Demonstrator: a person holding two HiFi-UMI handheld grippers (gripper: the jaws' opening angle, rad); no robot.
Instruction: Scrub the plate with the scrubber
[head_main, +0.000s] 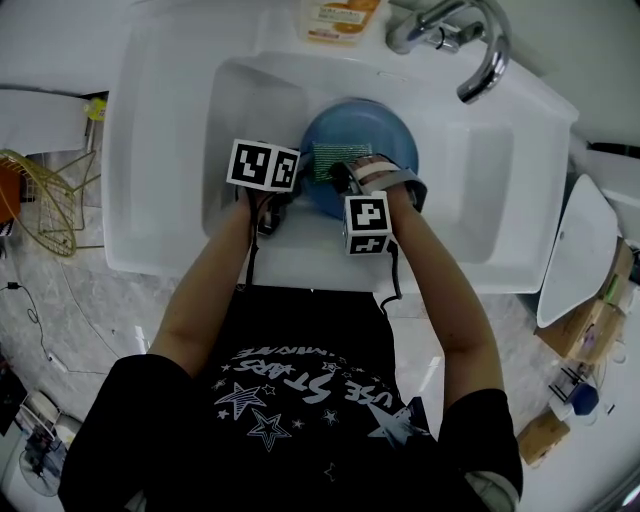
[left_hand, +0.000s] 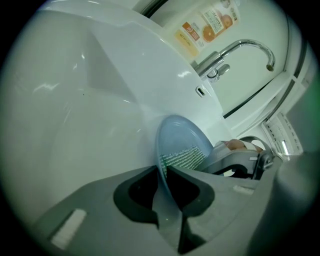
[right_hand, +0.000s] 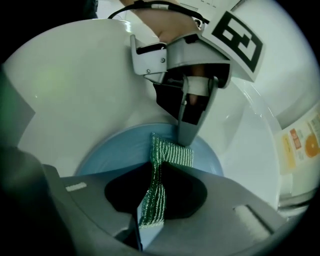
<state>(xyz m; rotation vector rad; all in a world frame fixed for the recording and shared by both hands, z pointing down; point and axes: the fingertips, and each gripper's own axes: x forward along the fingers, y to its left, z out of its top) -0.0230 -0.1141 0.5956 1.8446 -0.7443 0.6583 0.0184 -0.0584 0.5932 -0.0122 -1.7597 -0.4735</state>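
From the head view, both arms reach down into a white sink (head_main: 160, 150). The left claw (head_main: 297, 190) and the right claw (head_main: 343, 180) sit close side by side. A blue plate (head_main: 370, 125) lies just past their tips. A green scrubber (head_main: 335, 160) rests on the plate's near part, between the two claws. A tap (head_main: 485, 55) curves over the sink, far past the right claw. A bottle (head_main: 340, 18) stands on the surface (head_main: 230, 25) behind the sink. This view is too far off to show how the claws are set.

The left gripper view shows that. The left claw (left_hand: 164, 175) is clenched on the plate's (left_hand: 180, 137) edge, and the plate stands up out of it. The scrubber (left_hand: 182, 159) lies on the plate's face, just past the claw tips. The right claw (left_hand: 235, 162) comes in from the right side. The tap (left_hand: 245, 50) and bottle (left_hand: 207, 27) are high up and far behind.

The right gripper view shows what the others do not. The right claw (right_hand: 152, 192) is squeezed shut on the scrubber (right_hand: 160, 165). The scrubber's far end is folded over and pressed flat on the plate (right_hand: 110, 157). Right beyond it, the left claw (right_hand: 187, 127) points down and pinches the plate's far rim.
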